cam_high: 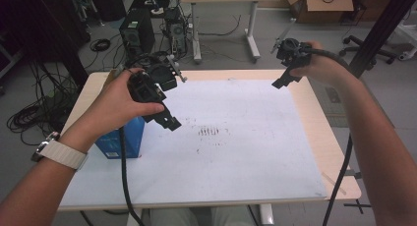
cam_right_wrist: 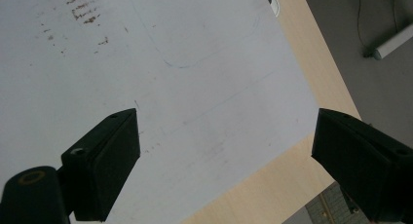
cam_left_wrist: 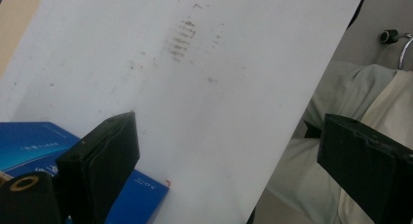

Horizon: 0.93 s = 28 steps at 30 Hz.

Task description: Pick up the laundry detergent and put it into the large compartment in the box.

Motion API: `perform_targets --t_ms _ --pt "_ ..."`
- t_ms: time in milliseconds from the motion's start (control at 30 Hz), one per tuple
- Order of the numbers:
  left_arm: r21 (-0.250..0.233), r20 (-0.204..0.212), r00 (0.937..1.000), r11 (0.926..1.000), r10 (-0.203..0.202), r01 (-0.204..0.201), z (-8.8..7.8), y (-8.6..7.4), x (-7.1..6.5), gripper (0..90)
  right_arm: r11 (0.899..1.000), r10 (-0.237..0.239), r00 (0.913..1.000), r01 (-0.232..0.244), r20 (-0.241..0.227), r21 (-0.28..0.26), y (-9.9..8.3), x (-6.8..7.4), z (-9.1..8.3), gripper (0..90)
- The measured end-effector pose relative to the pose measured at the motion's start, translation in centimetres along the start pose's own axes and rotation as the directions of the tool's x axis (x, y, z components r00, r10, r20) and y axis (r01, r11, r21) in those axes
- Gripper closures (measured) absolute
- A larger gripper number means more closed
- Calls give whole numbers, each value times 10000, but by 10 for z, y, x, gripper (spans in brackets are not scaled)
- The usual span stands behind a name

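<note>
The tabletop [cam_high: 314,137] carries a white sheet [cam_high: 236,152]; the blue box [cam_high: 123,137] stands at its left edge. The left gripper [cam_high: 164,119] hangs released above the box, and the right gripper [cam_high: 284,79] is likewise spread, empty. A careless descent could topple the box.

A white sheet [cam_high: 236,152] with brown smudges [cam_high: 209,131] covers the wooden table [cam_high: 324,132]; computer towers [cam_high: 137,34] stand behind.

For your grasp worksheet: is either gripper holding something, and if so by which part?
Nothing is held. The left gripper stands open beside the blue cardboard box, not touching it; the right gripper is open over the white paper sheet.
</note>
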<state>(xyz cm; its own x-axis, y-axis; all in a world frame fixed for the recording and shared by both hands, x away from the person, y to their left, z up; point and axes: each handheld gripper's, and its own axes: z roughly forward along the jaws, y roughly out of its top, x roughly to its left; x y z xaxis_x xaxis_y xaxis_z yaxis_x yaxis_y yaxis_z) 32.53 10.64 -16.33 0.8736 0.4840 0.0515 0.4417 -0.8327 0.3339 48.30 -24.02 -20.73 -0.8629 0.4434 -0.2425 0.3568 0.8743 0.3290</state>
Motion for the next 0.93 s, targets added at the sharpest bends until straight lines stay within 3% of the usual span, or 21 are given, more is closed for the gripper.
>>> perform_targets --t_ms 300,933 --pt "64 -11 9998 9998 188 -188 2 4 -5 77 10000 3 10000 -3 -1 -13 -2 4 -1 103" --pt "123 -48 9998 9998 171 -170 3 5 -3 84 10000 -2 9999 1 -121 -51 -2 3 1 100"
